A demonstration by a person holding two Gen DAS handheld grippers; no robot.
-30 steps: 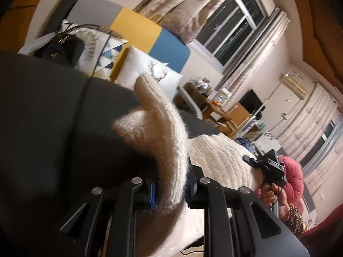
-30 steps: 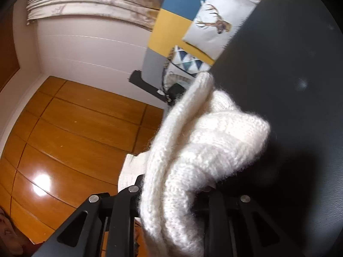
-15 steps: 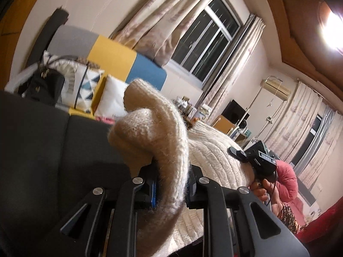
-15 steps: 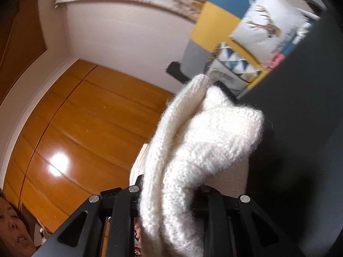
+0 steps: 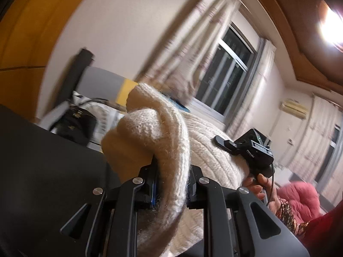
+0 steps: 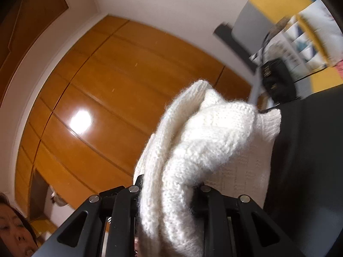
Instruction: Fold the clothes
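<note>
The left gripper [image 5: 172, 189], a black two-finger tool, pinches a thick fold of the cream-white chunky knitted sweater [image 5: 158, 141] between its pads; the knit bunches up above the fingertips in a rounded hump and hangs down below them. Past the fingers the rest of the sweater stretches away to the right, its ribbed surface drawn across to the right gripper [image 5: 246, 150], which shows there as a black block held in the person's hand [image 5: 260, 187] above a red sleeve [image 5: 323, 233].

In its own view the right gripper [image 6: 169, 194] is likewise clamped on a gathered fold of the same sweater [image 6: 205, 141], the wool spilling over both fingers and rising ahead of them in a soft crest. A flat panel of the knit hangs just right of the fingers against the black padded surface [image 6: 310, 150].

That dark surface lies left of and below the left gripper. Beyond it, ahead and to the left, a black handbag [image 5: 75, 124] sits by a grey and yellow upholstered seat back [image 5: 103, 83]. Ahead and to the right are a dark window [image 5: 225, 75] with pale patterned curtains [image 5: 193, 49]. Glossy orange-brown wooden panels [image 6: 96, 98] fill the space left of the right gripper.
</note>
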